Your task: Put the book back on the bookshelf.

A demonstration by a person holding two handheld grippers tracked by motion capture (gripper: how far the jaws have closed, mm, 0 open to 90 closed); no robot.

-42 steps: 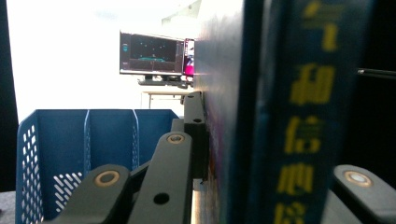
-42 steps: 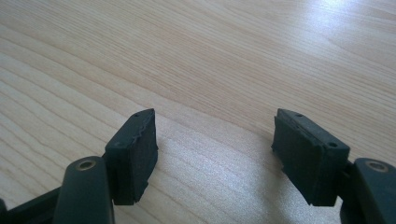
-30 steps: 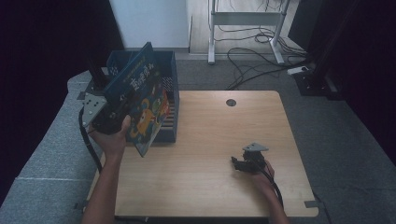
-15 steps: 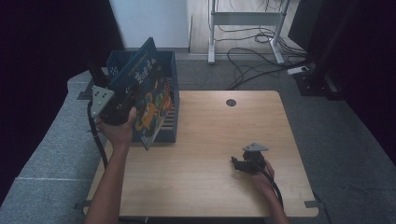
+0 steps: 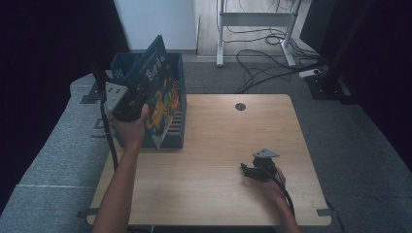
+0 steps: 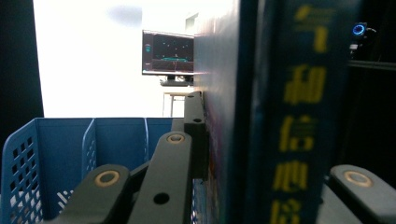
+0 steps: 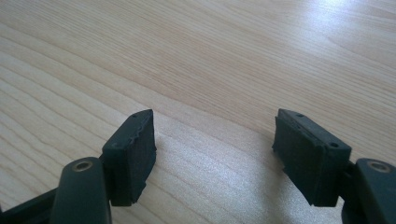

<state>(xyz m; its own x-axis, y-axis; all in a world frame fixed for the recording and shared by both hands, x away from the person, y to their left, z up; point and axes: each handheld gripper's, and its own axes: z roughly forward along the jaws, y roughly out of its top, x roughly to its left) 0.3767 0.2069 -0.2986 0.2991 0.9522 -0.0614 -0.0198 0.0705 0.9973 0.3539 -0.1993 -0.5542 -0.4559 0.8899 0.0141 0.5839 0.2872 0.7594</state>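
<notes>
Two grippers under my control: my left gripper [image 5: 130,99] clamps a blue book [image 5: 158,92] tilted over the blue crate [image 5: 127,65] at ten o'clock; my right gripper [image 7: 212,154] rests spread and empty on the table [image 5: 218,131] at five o'clock.

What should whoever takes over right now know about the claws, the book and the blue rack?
Left claw: shut on the book, gripping it near its spine, with the book held tilted above the rack.
Right claw: open, holding nothing, low over the bare table at the near right.
Rack: blue, with dividers, at the table's far left edge; the slots seen in the left gripper view look free.
Done: book picked up and brought over the rack.
Left: probably stand the book upright, lower it into a slot, then open the left claw. The book is not seated yet.
</notes>
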